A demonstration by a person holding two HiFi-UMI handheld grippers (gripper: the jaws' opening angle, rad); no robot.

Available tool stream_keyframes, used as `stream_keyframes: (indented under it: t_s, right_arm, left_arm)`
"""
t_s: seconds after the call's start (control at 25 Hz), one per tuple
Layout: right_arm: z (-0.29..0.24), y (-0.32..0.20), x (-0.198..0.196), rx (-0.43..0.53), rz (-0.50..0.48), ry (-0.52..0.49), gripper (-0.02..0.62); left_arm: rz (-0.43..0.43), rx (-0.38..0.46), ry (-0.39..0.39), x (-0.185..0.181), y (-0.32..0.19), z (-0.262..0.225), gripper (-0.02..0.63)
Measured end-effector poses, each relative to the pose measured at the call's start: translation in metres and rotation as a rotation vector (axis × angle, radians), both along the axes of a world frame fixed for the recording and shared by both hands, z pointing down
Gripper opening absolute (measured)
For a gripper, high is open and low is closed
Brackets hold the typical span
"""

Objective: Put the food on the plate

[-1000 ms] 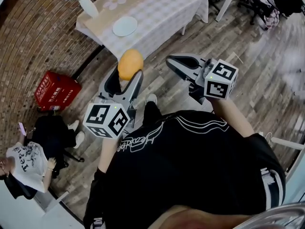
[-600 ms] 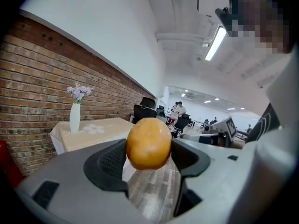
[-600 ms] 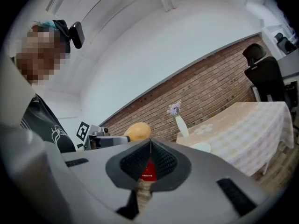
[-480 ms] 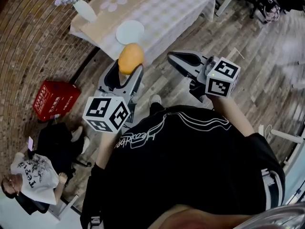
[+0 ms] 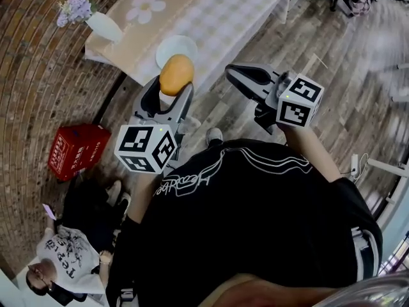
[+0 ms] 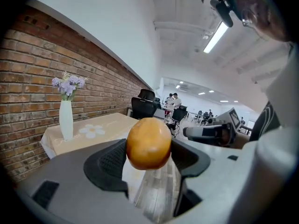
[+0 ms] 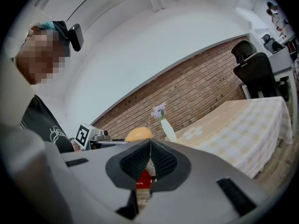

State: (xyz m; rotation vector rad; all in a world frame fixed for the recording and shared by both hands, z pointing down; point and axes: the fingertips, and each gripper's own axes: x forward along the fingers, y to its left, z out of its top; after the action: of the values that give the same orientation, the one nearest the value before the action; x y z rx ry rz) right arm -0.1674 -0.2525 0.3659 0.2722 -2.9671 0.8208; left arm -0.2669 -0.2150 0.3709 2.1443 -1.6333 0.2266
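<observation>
Left claw (image 5: 173,89) is clamped on the round orange food (image 5: 176,74), held in the air short of the tabletop (image 5: 217,11). Right claw (image 5: 234,73) is fully closed with nothing in it. White plate (image 5: 174,46) sits on the tabletop beyond the food. The print on the red box (image 5: 75,151) on the floor is unreadable.

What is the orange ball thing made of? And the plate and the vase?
The food looks matte and smooth-skinned, maybe a bun or fruit; I can't tell which. The plate is plain white, likely ceramic or plastic. The vase looks like smooth white ceramic, opaque with a soft sheen.
</observation>
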Motion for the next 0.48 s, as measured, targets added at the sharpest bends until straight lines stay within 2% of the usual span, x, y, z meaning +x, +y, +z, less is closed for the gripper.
stream_keyframes:
  t_s: [0.48]
  right_arm:
    - [0.028, -0.052, -0.030, -0.041, 0.085, 0.028, -0.003]
  left_arm:
    - [0.049, -0.068, -0.011, -0.043, -0.067, 0.049, 0.296]
